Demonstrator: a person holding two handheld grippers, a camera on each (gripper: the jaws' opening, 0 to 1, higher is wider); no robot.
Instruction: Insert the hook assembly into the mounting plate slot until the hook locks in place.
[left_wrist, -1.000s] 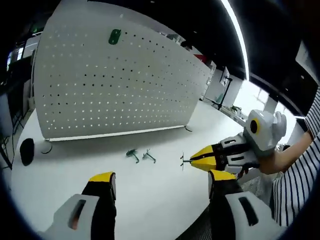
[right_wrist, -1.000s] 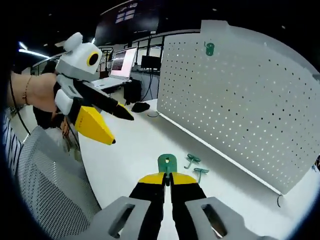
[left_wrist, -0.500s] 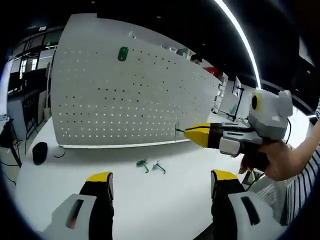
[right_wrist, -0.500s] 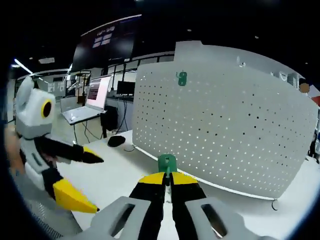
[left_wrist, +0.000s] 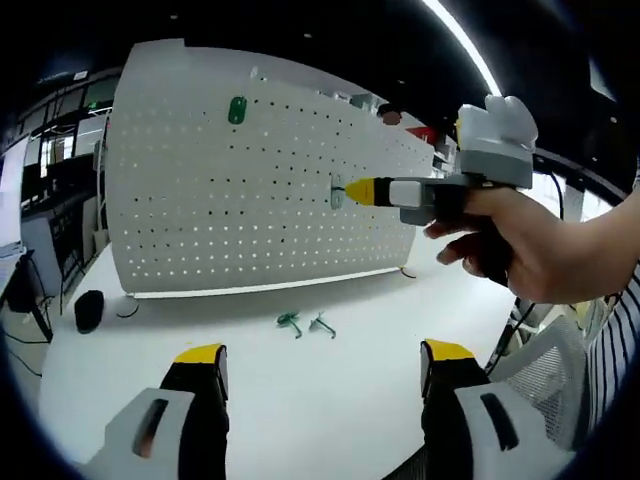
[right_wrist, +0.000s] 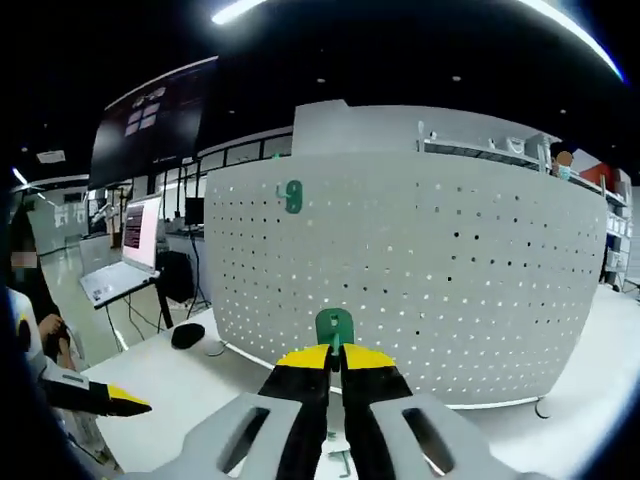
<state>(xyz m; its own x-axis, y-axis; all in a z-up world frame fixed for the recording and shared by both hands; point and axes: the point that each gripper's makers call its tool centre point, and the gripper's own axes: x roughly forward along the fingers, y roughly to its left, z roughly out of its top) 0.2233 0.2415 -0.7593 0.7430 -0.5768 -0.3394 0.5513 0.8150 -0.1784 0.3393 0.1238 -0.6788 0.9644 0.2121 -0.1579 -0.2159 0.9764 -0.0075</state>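
A white pegboard (left_wrist: 250, 190) (right_wrist: 430, 260) stands upright on the white table (left_wrist: 130, 370). One green hook (left_wrist: 237, 109) (right_wrist: 292, 196) hangs near its upper left. My right gripper (right_wrist: 335, 352) is shut on another green hook (right_wrist: 334, 325) and holds it up facing the board. In the left gripper view, that gripper (left_wrist: 352, 190) comes in from the right in a person's hand, with its hook (left_wrist: 337, 192) close to the holes. Two loose green hooks (left_wrist: 290, 322) (left_wrist: 322, 324) lie on the table. My left gripper (left_wrist: 322, 365) is open and low over the table with nothing between its jaws.
A black mouse (left_wrist: 88, 310) (right_wrist: 187, 335) lies near the board's left foot. A laptop (right_wrist: 120, 280) stands on a desk further left. A yellow jaw tip of the left gripper (right_wrist: 125, 403) shows at the lower left of the right gripper view.
My right gripper has risen from table height with its green hook and swung toward the pegboard's face. The left gripper has stayed low and open.
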